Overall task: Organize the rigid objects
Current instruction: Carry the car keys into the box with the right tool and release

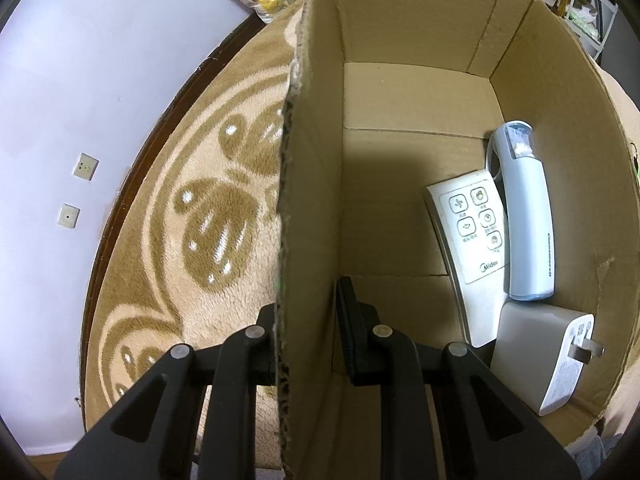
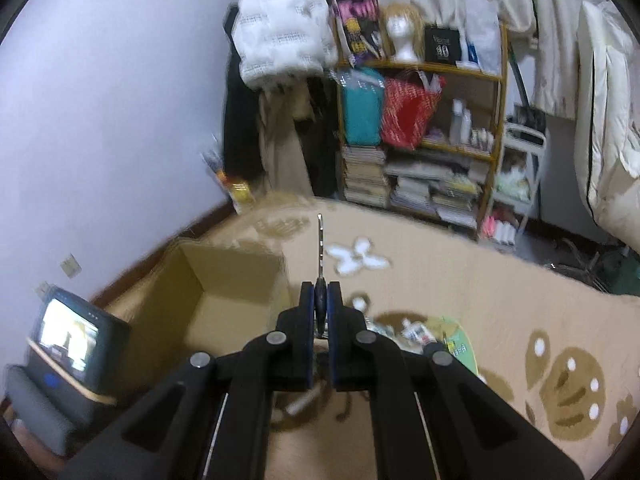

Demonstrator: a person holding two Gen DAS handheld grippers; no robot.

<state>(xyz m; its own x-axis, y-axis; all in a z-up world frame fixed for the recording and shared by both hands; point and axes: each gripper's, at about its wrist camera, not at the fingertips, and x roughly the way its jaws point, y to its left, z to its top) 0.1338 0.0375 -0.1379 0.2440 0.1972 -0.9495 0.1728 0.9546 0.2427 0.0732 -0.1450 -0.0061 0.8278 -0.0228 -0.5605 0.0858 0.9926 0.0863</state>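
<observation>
Right gripper is clamped on a thin metal key, raised over the carpet near the open cardboard box. Left gripper pinches the box's side wall. Inside already lie a remote, a thermometer and a charger. More small items seem to remain on the carpet.

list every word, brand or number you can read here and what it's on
"Midea": on the white remote in the cardboard box.
"40": on the black box atop the shelf.
Side lettering on the pale blue device: too distorted to read.
Remote button captions and fine print on the white charger: too small.
</observation>
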